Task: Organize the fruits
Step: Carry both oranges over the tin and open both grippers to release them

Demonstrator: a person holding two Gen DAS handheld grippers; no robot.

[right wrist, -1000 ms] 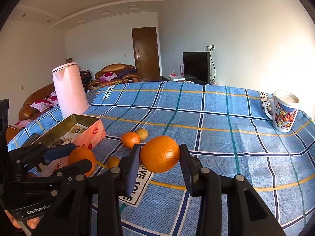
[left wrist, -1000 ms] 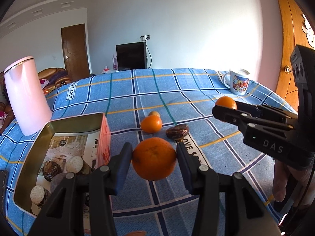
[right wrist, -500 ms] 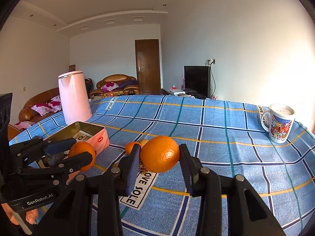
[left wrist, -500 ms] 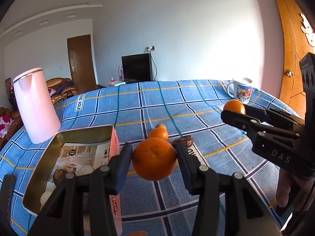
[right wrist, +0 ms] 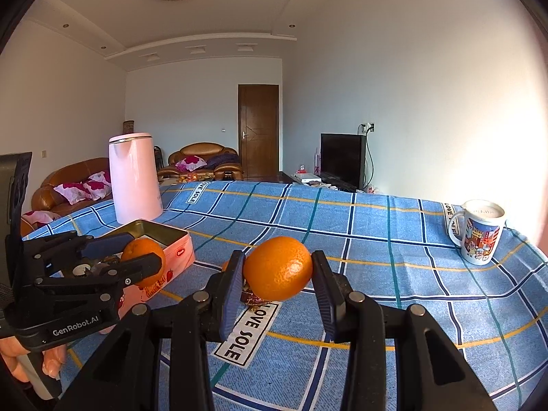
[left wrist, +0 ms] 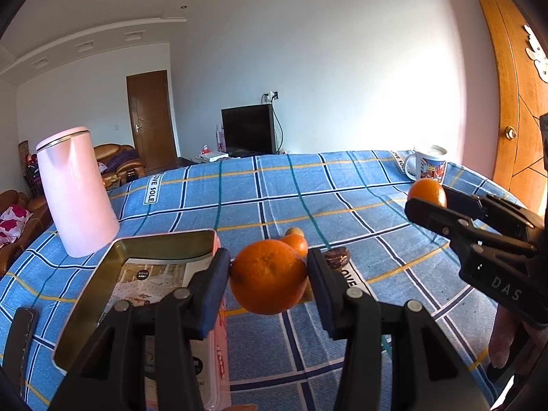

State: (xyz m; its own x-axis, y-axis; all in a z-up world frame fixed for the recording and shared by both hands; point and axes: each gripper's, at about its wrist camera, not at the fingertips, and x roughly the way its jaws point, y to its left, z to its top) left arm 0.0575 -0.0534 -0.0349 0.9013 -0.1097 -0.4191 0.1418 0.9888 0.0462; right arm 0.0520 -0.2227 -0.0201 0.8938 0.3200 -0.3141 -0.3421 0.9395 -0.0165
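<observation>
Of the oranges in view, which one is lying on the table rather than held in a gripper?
The small orange beside the dark brown fruit. It rests on the tablecloth, while the other two are clamped off the table: one in the left gripper, one in the right gripper.

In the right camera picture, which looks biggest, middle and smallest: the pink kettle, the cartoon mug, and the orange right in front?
1. Pink kettle.
2. Orange in the right tool; it sits very close to the camera, so its real size is unsure.
3. Cartoon mug.

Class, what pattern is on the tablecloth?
The tablecloth is a blue plaid with navy, teal and yellow lines, clearest in the right wrist view.
</observation>
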